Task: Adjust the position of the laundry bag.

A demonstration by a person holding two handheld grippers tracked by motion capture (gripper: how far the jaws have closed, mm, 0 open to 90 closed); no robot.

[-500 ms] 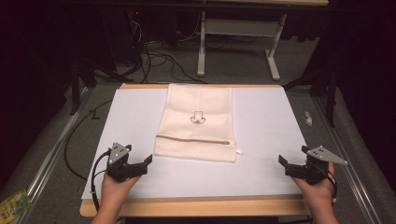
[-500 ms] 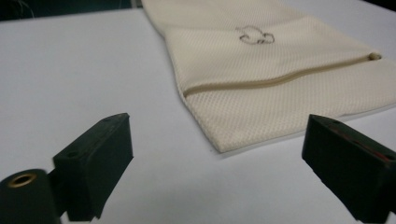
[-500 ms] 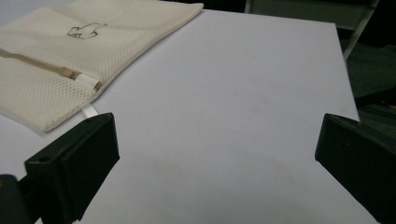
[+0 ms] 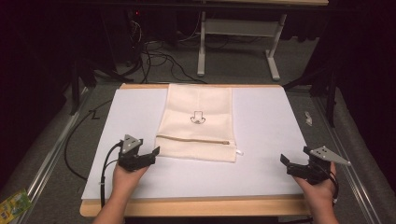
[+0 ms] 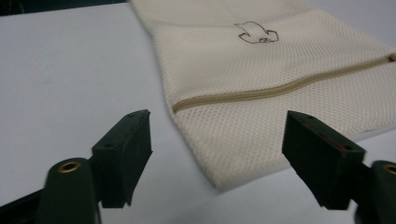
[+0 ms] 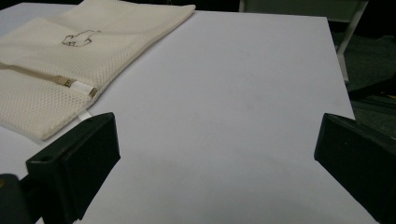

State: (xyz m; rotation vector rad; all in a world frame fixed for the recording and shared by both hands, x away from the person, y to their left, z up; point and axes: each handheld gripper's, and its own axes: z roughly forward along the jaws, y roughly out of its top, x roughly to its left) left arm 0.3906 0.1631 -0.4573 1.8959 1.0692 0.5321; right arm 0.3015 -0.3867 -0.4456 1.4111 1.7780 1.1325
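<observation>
Both tongs sitting wide open, holding nothing. High view: left gripper (image 4: 148,156) just beside near-left corner of cream mesh zip pouch (image 4: 198,123) lying flat, zipped, mid white sheet (image 4: 266,121); right gripper (image 4: 292,164) well apart. Left gripper view: jaws framing pouch corner. Right gripper view: pouch far left. Nothing looking started.

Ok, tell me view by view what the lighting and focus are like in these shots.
High view: white table sheet brightly lit, the surroundings nearly black, the whole picture soft. Left gripper view: mesh bag sharp enough to show its weave, the near jaws blurred. Right gripper view: the sheet evenly lit, a soft shadow low between the blurred jaws, the bag's zipper pull fairly clear.
</observation>
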